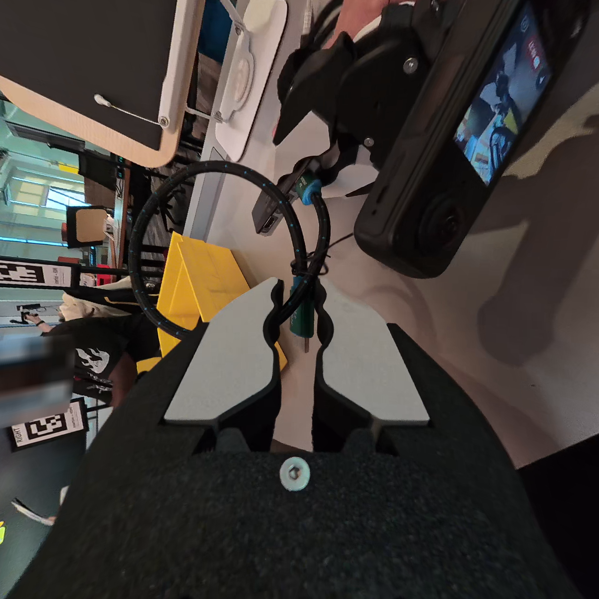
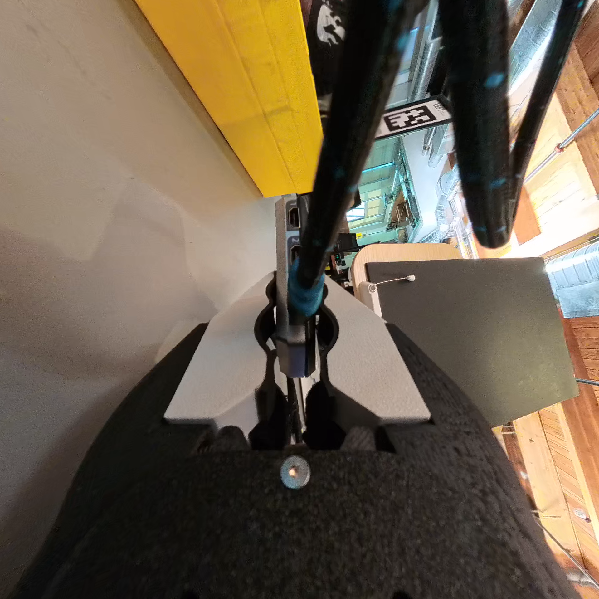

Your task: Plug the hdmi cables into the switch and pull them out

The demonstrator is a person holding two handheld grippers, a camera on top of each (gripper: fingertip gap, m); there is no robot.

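The left gripper (image 1: 299, 308) has its jaws closed on a green HDMI plug (image 1: 299, 316), its metal tip pointing back toward the camera. The black braided cable (image 1: 142, 227) loops up and round to a second green plug (image 1: 308, 188) seated in the grey switch (image 1: 267, 210), which the right gripper (image 1: 327, 175) holds above the white desk (image 1: 405, 340). A yellow bin (image 1: 201, 278) stands at the desk's edge

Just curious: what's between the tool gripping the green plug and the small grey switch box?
In the left wrist view, only the black cable loop, over bare table, separates the left tool from the switch.
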